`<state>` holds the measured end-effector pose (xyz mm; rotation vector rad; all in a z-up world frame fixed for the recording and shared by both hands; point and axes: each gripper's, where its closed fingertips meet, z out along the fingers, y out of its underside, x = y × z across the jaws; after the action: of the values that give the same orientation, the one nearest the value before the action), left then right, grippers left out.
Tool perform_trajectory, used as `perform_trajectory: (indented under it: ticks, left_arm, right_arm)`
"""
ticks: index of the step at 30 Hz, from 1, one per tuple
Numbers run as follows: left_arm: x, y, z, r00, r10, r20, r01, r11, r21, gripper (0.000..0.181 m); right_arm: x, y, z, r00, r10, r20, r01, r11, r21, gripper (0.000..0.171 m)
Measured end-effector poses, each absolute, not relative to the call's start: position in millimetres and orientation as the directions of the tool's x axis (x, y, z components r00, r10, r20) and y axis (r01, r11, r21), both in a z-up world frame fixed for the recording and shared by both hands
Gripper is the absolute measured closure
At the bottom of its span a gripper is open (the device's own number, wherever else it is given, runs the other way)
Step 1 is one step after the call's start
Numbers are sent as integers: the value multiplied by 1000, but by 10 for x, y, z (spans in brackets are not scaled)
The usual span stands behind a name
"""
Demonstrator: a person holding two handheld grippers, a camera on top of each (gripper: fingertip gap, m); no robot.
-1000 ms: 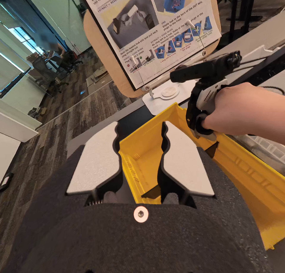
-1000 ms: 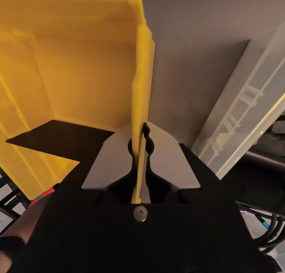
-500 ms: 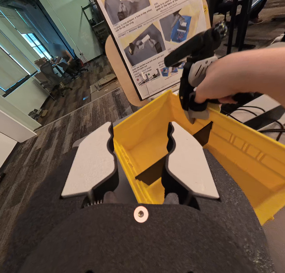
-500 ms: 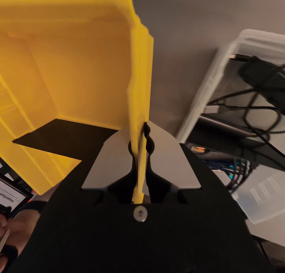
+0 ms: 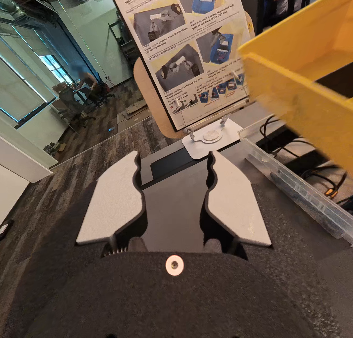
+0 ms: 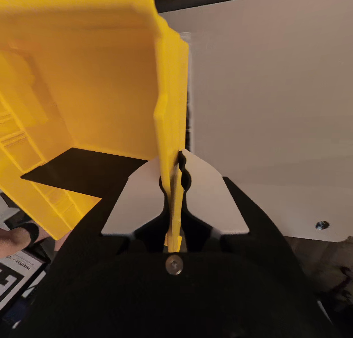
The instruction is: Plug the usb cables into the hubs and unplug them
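**Yellow bin lifted clear, no plugging yet**

The usb cables [image 5: 313,177] lie in the clear tray [image 5: 286,183], right of and ahead of the left gripper [image 5: 174,176]; no hub is clearly visible. The right gripper [image 6: 176,174] is clamped on the wall of the yellow bin [image 6: 95,80]. The bin, half a second ago between the left fingers, now hangs up to their right, airborne. The left jaws stand apart, empty over the black tabletop [image 5: 172,204]. The instruction board [image 5: 191,61] stands ahead. Judging by this, it is bin handling, not cable work.
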<state>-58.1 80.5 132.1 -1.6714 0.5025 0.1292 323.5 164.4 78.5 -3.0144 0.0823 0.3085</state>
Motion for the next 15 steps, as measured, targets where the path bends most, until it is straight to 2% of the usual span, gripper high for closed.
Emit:
perform_trajectory:
  ticks: [4, 8, 12, 15]
  left_arm:
    - [-439, 881, 1185, 863, -229, -449, -480, -100, -872, 115]
    - [-274, 949, 1036, 830, -240, -503, -538, -109, -836, 120]
    - [-208, 1050, 831, 817, -262, -513, -563, -168, -810, 116]
    - [-172, 1102, 747, 808, -262, -527, -578, -182, -795, 115]
  right_arm:
    - [4169, 1433, 870, 959, -120, -255, -158, -979, -133, 163]
    - [4988, 1217, 756, 936, -207, -283, -247, -962, -112, 163]
    - [5608, 1118, 363, 941, -239, -240, -263, -962, -73, 163]
    - [5844, 1110, -100, 945, -243, -218, -249, -968, -3, 163]
